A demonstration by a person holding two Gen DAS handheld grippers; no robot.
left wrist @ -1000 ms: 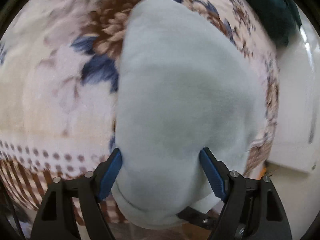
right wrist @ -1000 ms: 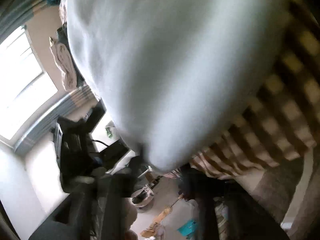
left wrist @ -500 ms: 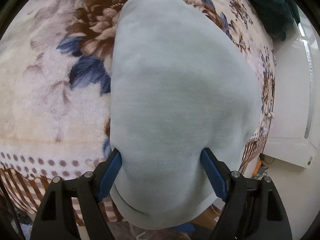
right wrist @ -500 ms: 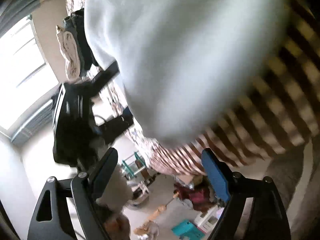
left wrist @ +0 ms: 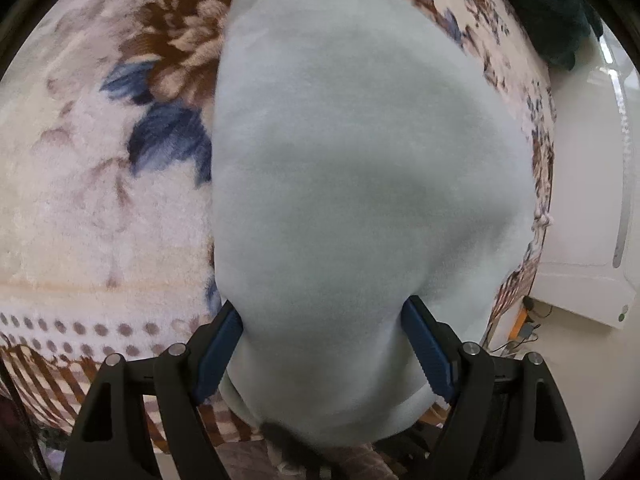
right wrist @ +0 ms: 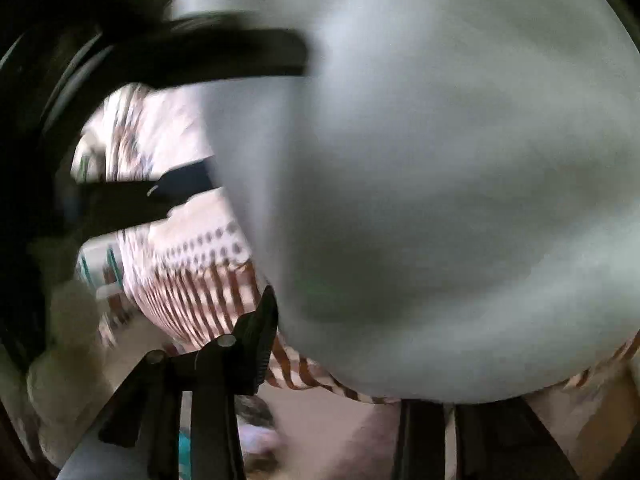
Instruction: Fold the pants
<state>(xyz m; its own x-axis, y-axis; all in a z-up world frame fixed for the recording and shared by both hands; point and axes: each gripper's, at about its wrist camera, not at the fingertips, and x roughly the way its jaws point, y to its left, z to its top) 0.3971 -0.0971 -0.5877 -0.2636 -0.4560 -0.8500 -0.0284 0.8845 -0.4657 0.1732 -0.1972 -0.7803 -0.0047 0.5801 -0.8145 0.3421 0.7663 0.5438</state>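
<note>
The folded pale blue fleece pants (left wrist: 360, 208) lie on a plush cream bed blanket (left wrist: 88, 208) with brown and blue flowers, white wall panel (left wrist: 584, 200) beyond. Left gripper (left wrist: 322, 344) fingers pinch the pants' near end. Right gripper (right wrist: 344, 360) fingers have just been closing beside the pants; their grip is unclear.

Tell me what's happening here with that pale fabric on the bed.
A person is folding pale blue-grey pants on a floral blanket, with a handheld gripper in each hand. The left gripper has the near end of the pants between its blue pads, which sit against the cloth on both sides. The right gripper is at the pants' edge; its jaws have just been closing, and the view is too blurred to tell whether they grip the cloth.
</note>
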